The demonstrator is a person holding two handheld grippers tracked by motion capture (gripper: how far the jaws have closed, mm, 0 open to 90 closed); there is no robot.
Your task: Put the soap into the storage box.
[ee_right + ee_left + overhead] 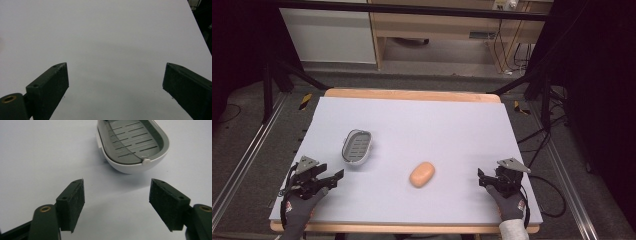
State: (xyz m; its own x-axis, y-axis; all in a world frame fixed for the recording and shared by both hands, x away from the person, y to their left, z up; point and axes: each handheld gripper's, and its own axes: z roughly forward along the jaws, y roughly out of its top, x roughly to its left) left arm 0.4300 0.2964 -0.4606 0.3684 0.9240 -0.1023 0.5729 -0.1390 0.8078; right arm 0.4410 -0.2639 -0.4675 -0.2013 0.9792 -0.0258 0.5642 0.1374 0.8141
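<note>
Nothing has been picked up yet, so my guess is the job is to get the peach-coloured soap bar [422,174] into the white soap dish [357,147] with the grey slotted insert. The bar lies flat on the pale table [422,120], about midway between the two hands and a little nearer the front edge; the dish sits to its left and farther back, well apart from it. To do this cleanly I would come down on the bar across its narrow width, square and low, because a rounded, slick bar could squirt out of a skewed pinch. The left gripper [331,178] has its jaws spread wide, holding nothing, and points at the near end of the dish without touching it. The right gripper [485,180] is just as wide apart and empty — it hovers over bare table to the right of the bar.
</note>
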